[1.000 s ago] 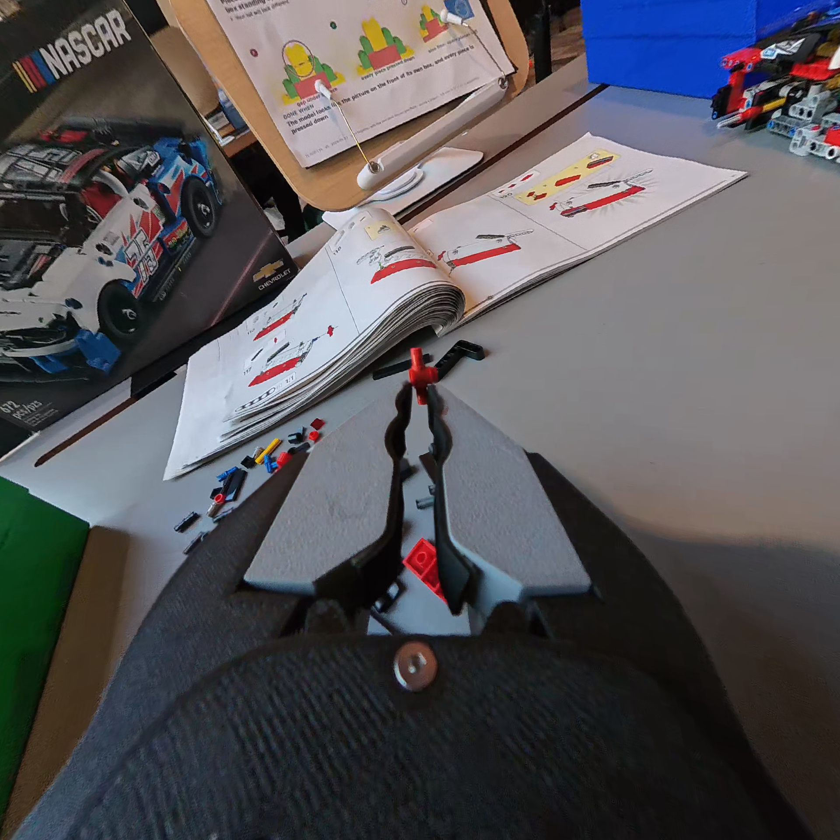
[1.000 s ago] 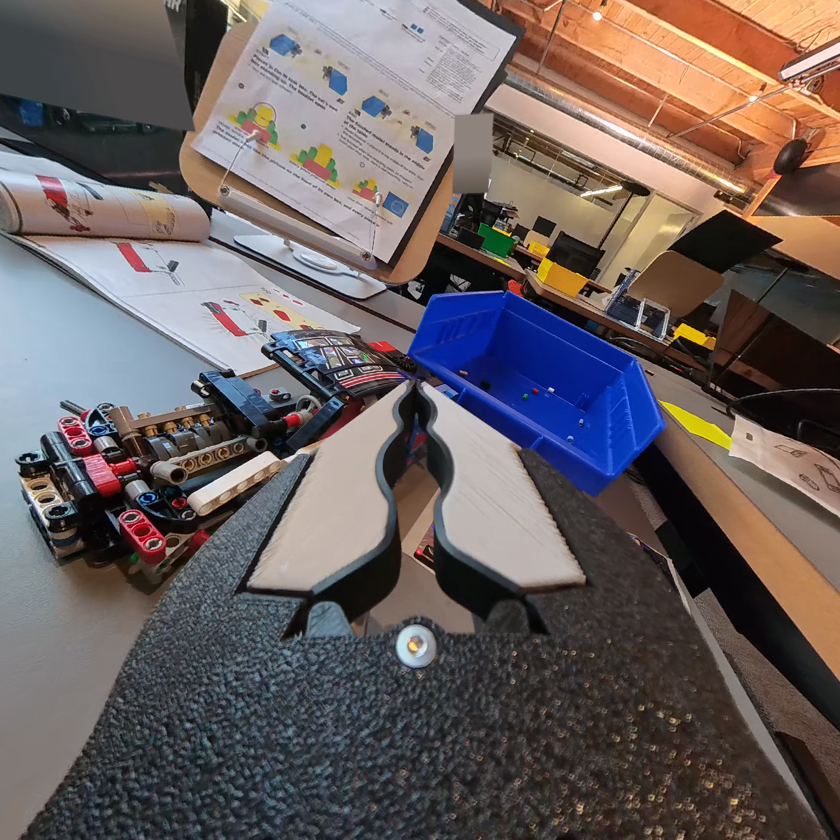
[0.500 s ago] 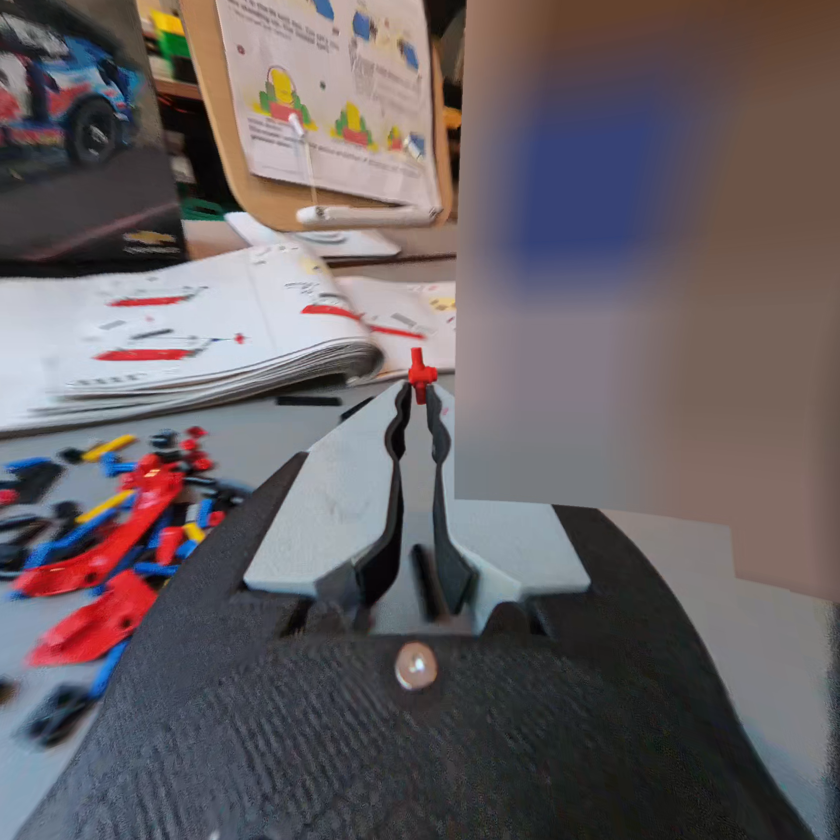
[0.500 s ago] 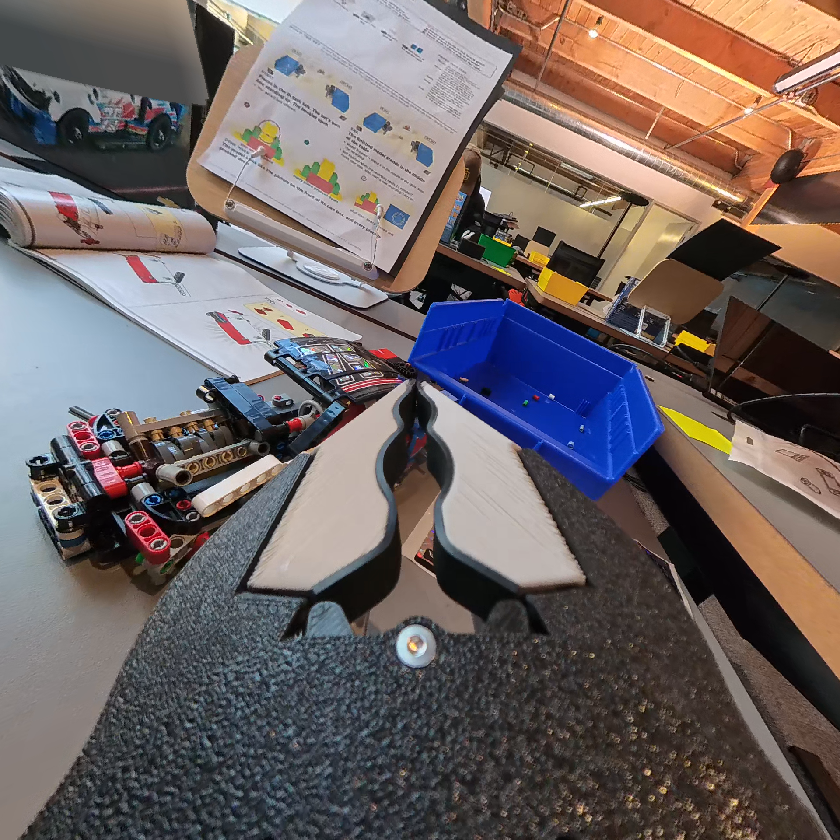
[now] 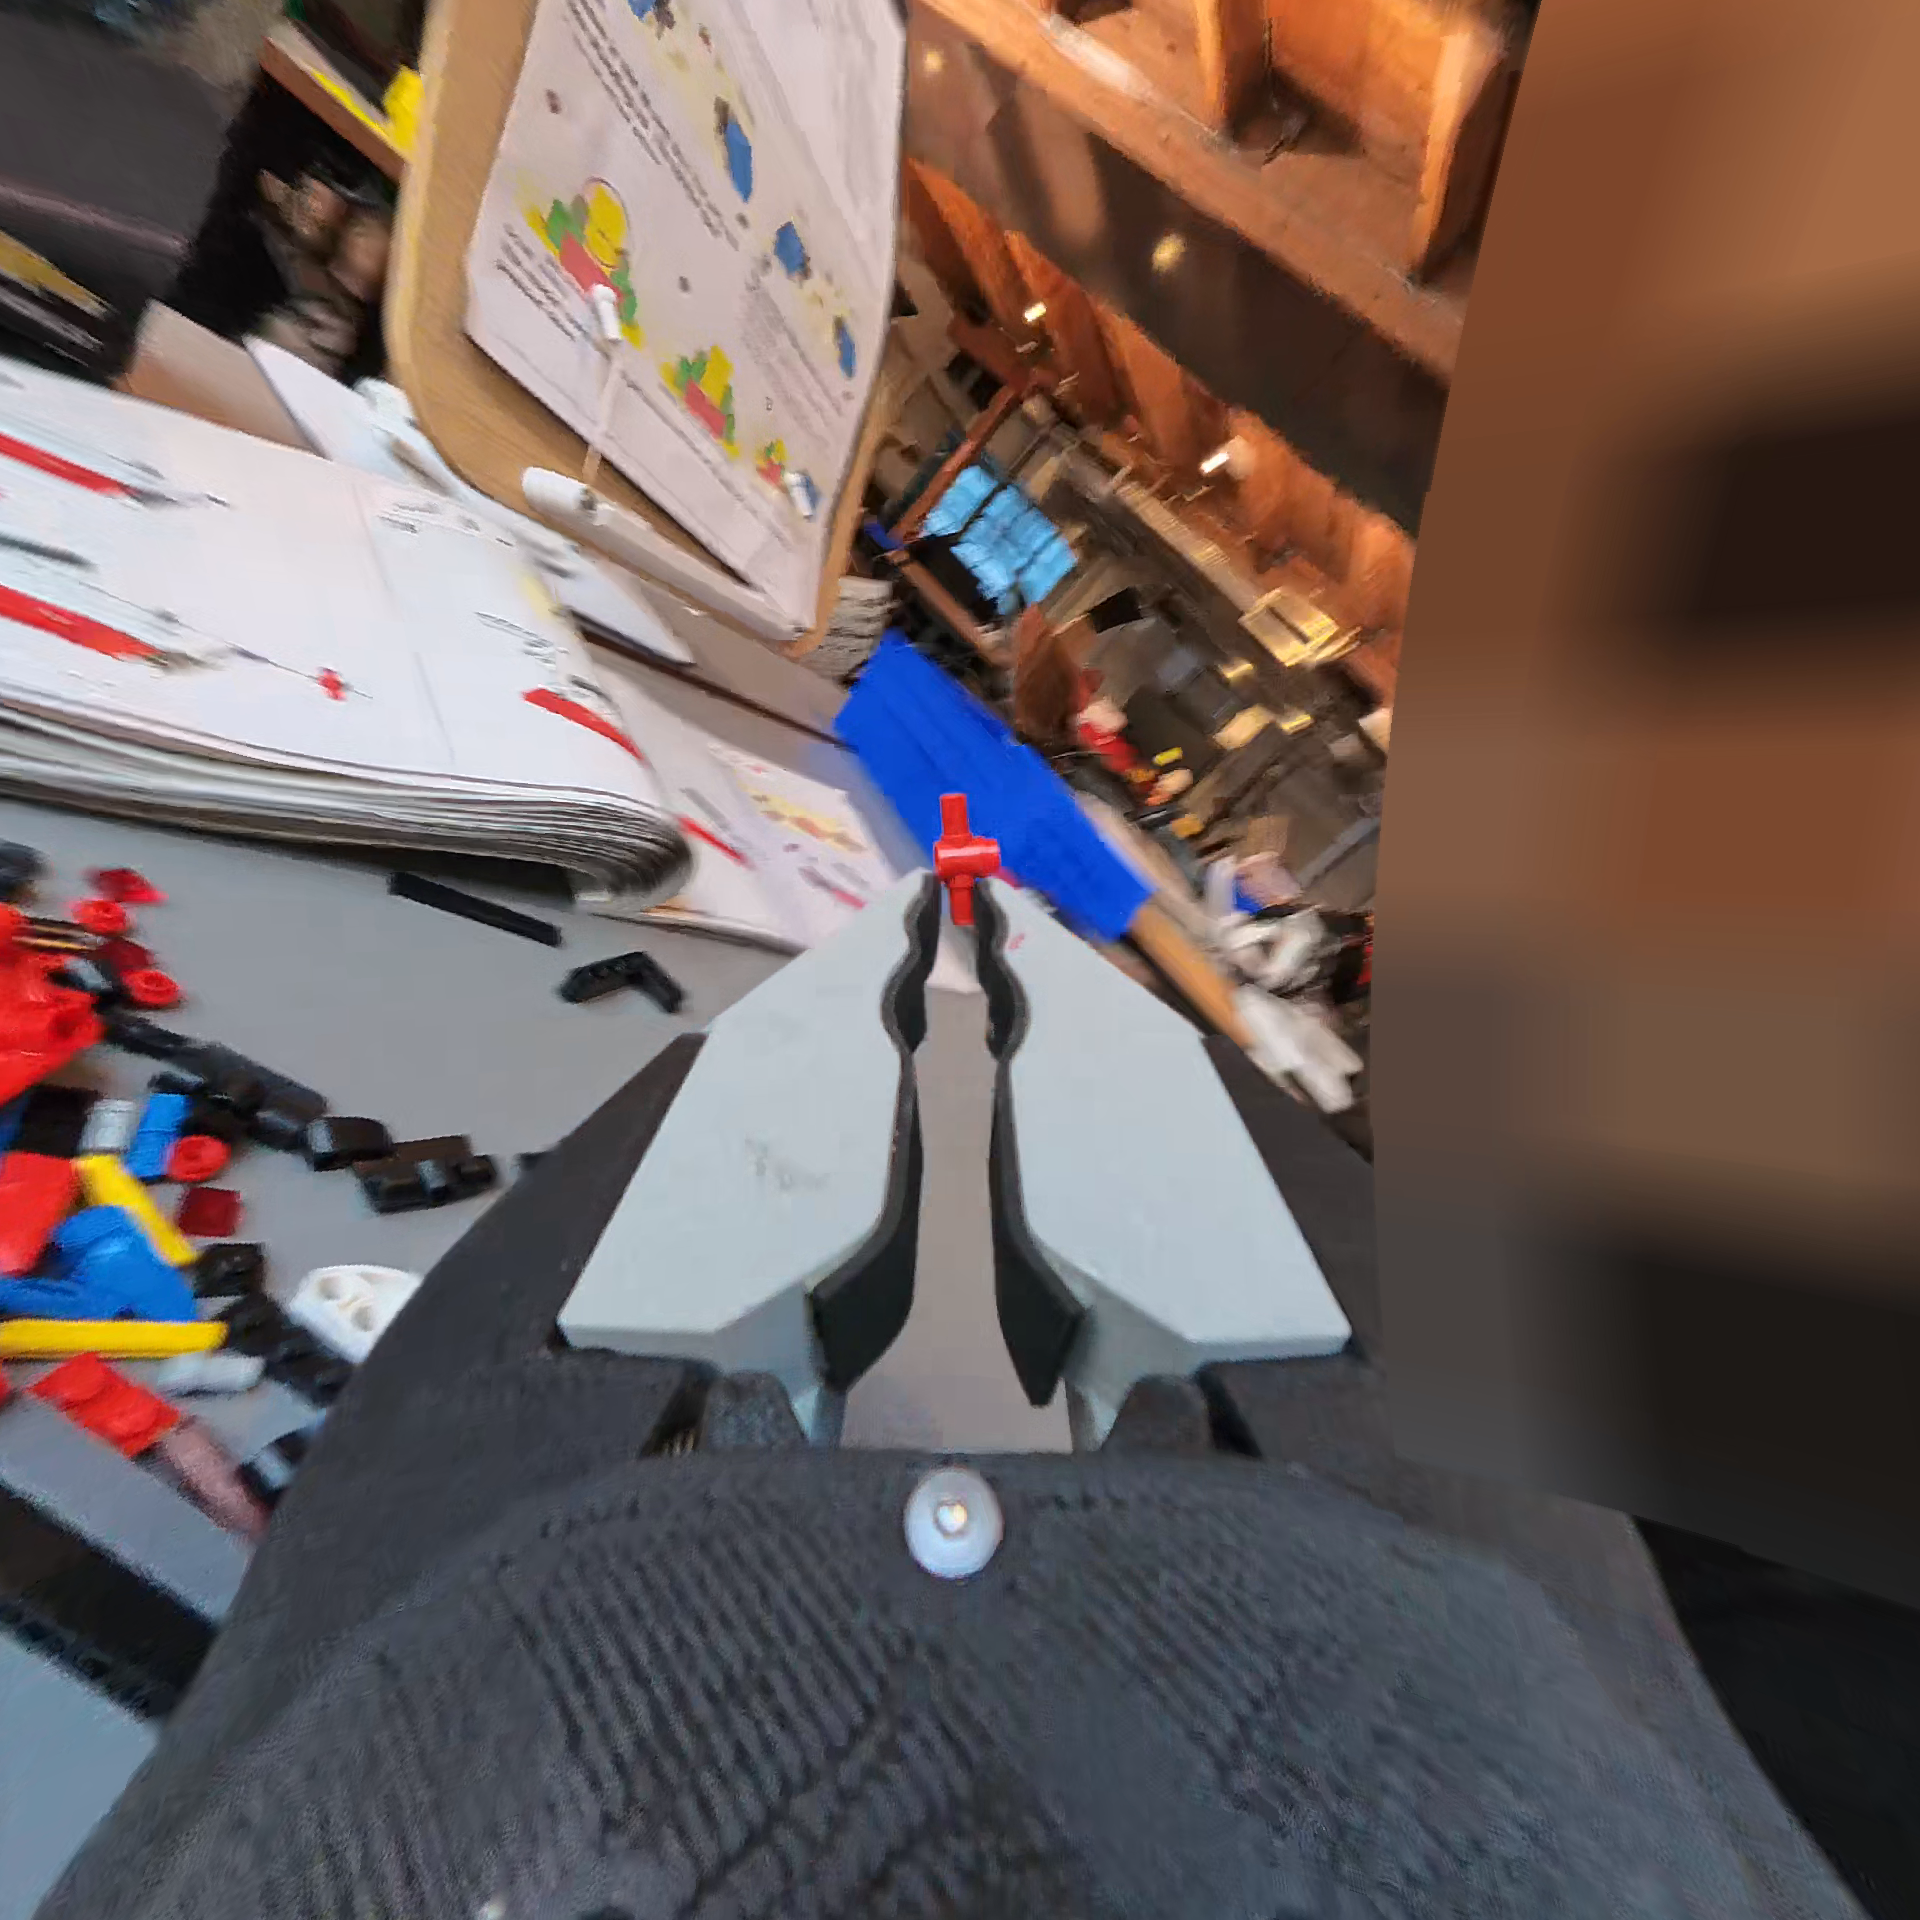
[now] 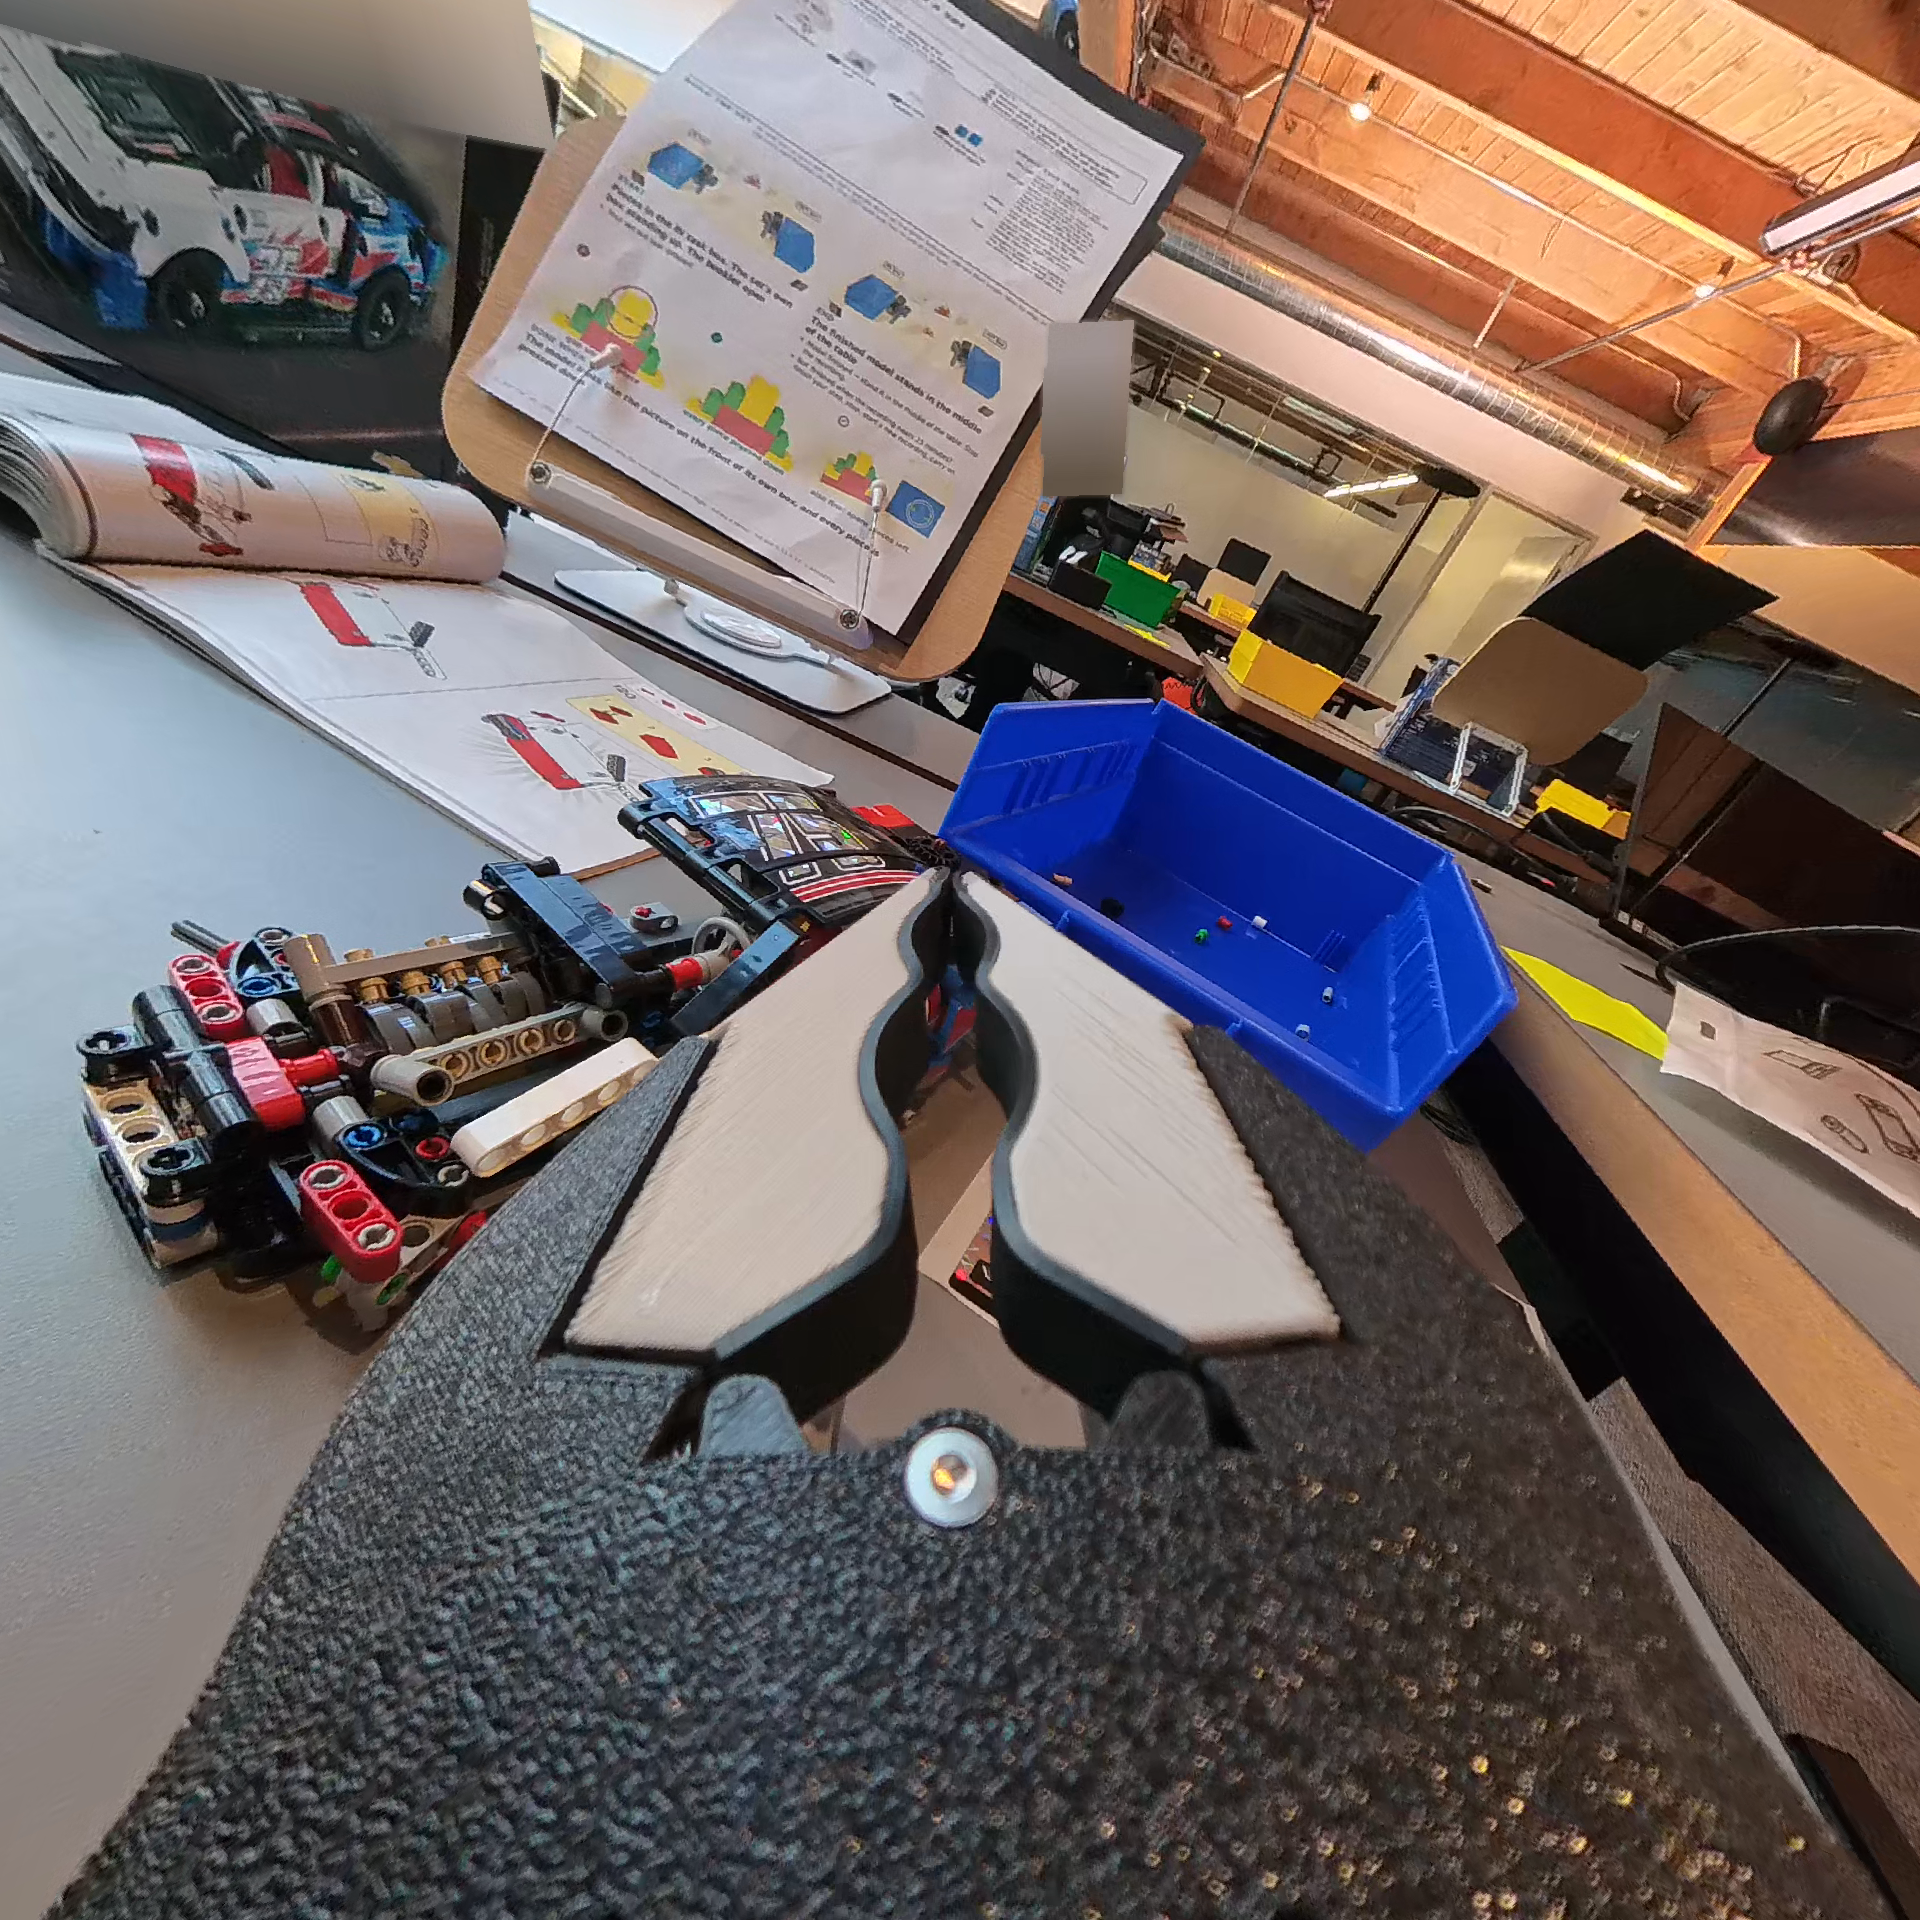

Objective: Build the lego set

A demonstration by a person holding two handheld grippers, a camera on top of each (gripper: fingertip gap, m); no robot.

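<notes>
In the left wrist view, the left gripper (image 5: 957,906) is closed on a small red cross-shaped pin (image 5: 963,858), which stands upright out of the fingertips with most of it above them. The gripper is lifted off the grey table (image 5: 395,987). Left of the gripper, loose red, blue, yellow and black pieces (image 5: 125,1164) are scattered on the table, and the open instruction booklet (image 5: 312,665) lies beyond them. A blue bin (image 5: 987,779) shows past the pin, blurred.

In the right wrist view, the right gripper (image 6: 951,883) has its tips pressed together and holds nothing. It hovers over the half-built car model (image 6: 436,1029), which sits on the table just left of and below the fingers, its printed black roof panel (image 6: 779,831) close to the tips. The blue bin (image 6: 1247,914) stands just right of the tips, a few tiny pieces inside. The booklet (image 6: 416,665) lies beyond the model.
</notes>
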